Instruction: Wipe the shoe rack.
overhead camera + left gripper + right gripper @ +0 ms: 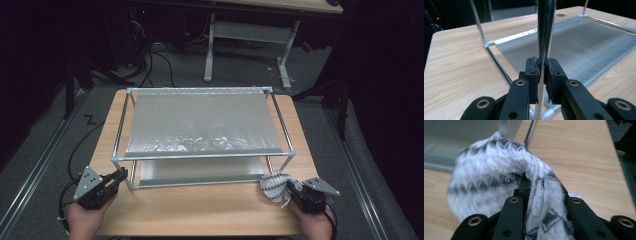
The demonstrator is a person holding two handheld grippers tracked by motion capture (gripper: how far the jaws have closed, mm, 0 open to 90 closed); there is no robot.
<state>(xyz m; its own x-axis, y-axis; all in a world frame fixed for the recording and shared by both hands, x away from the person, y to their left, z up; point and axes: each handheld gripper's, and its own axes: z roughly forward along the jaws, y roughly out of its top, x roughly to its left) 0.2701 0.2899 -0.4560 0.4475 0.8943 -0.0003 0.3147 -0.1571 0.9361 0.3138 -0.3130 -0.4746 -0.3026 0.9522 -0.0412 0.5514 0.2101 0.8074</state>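
A metal-framed rack (200, 156) with two grey shelves stands on the wooden table (200, 212). My left gripper (120, 175) is at the rack's front left corner. In the left gripper view this gripper (542, 67) is shut on the shiny upright post (543, 37) of that corner. My right gripper (291, 189) is near the rack's front right corner, low over the table. It is shut on a white cloth with a black pattern (274, 184). In the right gripper view the cloth (491, 177) bunches over the jaws of this gripper (536, 187) and hides the right pad.
The lower shelf (579, 42) lies just above the tabletop, and a round hole (560, 15) sits in the table's far part. Behind the table stand another desk's white legs (209, 50) and floor cables (160, 62). Bare wood runs along the front edge between my hands.
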